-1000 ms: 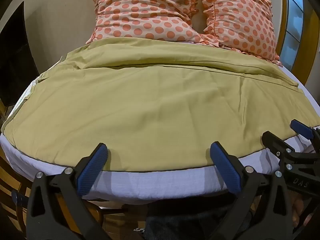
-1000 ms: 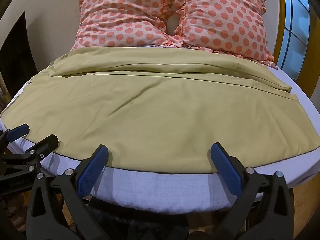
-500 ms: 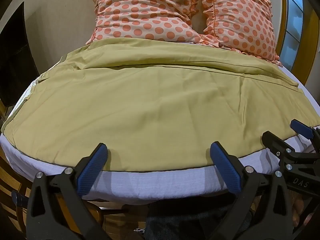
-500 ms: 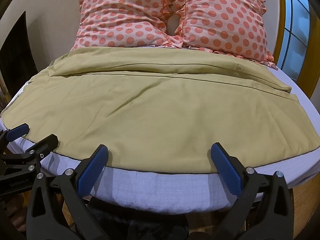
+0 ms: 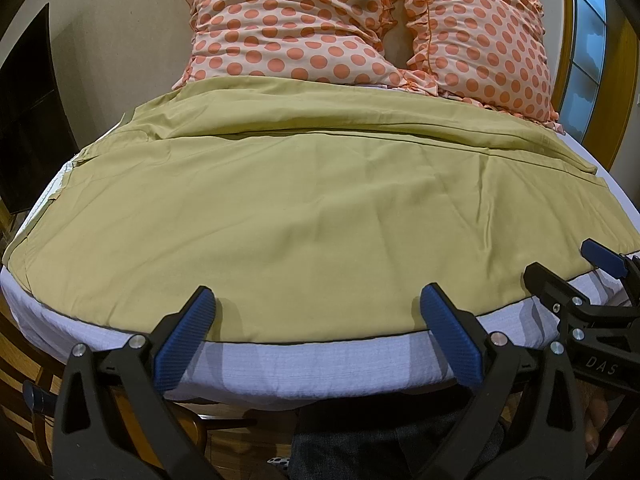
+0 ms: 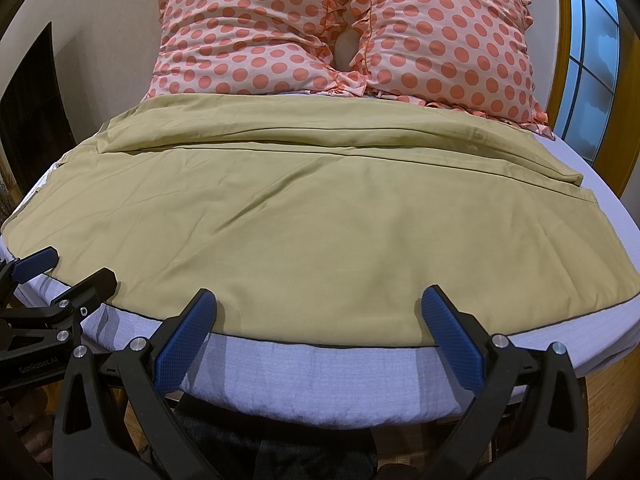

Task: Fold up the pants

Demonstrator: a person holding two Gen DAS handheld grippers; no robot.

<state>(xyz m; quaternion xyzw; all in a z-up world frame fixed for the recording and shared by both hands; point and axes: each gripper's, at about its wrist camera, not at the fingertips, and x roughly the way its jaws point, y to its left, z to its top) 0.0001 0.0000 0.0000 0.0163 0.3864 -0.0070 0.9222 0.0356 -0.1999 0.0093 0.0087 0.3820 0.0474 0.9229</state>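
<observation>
A bed with a pale lilac sheet stands against a beige wall, a window at the right, two polka-dot pillows at its head. The olive pants lie spread flat over nearly the whole bed. The left claw and right claw both hover released at the near edge, grasping nothing; nothing differs from the earlier frames.

Your left black two-finger gripper with blue ribbed pads is spread wide, holding nothing. Your right black gripper with the same blue pads is spread equally wide. They sit side by side, level, each visible in the other's view.
</observation>
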